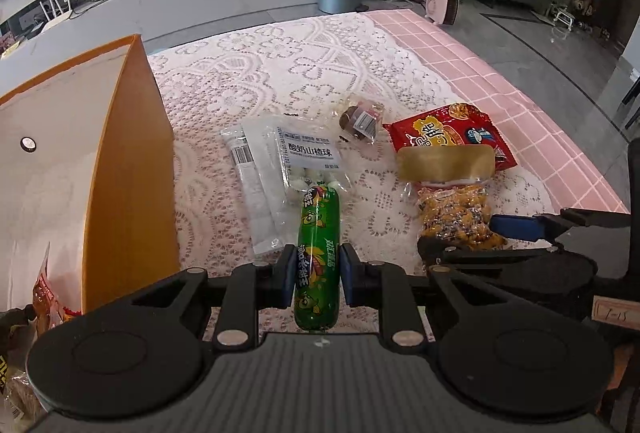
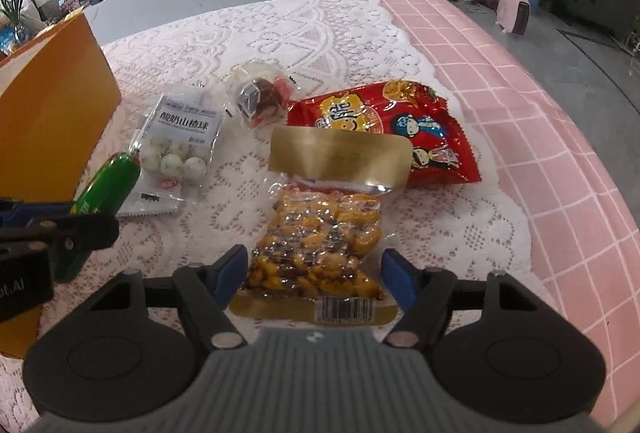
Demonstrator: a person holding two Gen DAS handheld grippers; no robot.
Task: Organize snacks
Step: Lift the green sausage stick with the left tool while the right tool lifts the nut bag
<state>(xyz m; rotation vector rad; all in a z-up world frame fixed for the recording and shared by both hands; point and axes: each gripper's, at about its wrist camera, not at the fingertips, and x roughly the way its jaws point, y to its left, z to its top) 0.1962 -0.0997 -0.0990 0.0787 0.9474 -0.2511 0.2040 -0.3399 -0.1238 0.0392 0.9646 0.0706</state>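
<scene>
**Sausage in hand, four packets left on the table**

I have the left gripper (image 1: pixel 318 275) clenched on the green sausage (image 1: pixel 318 253), pads pressing its sides about mid-length, the stick pointing away from me and lifted clear of the lace cloth. Beside it stands the orange box (image 1: pixel 128 169), which I take to be the destination; a few wrappers show inside near its bottom left (I cannot tell how many), so I judge the sorting partly done.

Still out on the table (image 2: pixel 520 81): the white ball-candy packet (image 2: pixel 182 141) nearest the box, the small clear pack with a brown sweet (image 2: pixel 260 97) behind it toward the far edge, the red bag (image 2: pixel 384 125) toward the pink right side, and the bag of yellow snacks (image 2: pixel 320 249) lying partly over the red one.

My right gripper (image 2: pixel 314 275) stands released, its jaws straddling the near end of the yellow snack bag, one blue pad at each side but neither pressing in. Closing there looks like my next grasp.
</scene>
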